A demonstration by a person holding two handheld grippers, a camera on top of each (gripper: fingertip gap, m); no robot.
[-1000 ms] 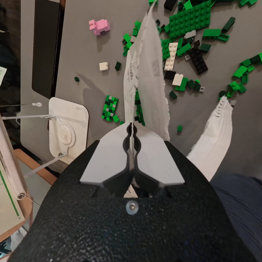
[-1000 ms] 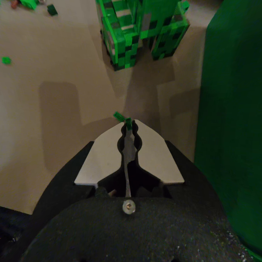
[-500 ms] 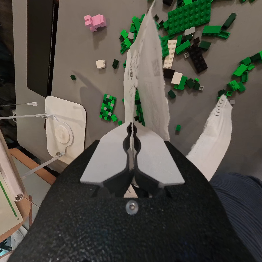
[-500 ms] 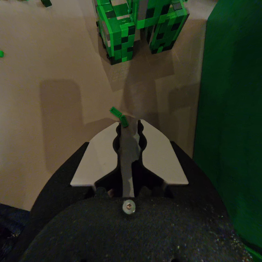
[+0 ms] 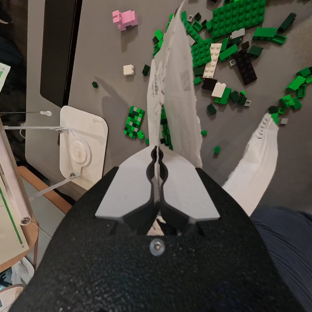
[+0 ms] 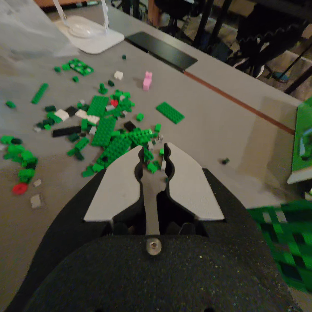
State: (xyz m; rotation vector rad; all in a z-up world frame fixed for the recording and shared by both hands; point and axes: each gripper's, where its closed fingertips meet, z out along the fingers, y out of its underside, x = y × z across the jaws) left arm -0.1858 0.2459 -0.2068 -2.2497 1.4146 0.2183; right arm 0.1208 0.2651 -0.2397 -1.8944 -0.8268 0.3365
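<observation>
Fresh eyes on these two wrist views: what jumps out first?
The left claw is shut on a torn white paper bag, which stands up out of the claw over the grey table. Behind it lies a scatter of green toy bricks, with a pink brick pig apart at the upper left. The right claw is open and empty, low over the near edge of the same brick pile.

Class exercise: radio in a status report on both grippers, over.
Left gripper shut on torn paper bag. Right gripper open, empty, over green bricks. Pink pig beyond, clear.
</observation>
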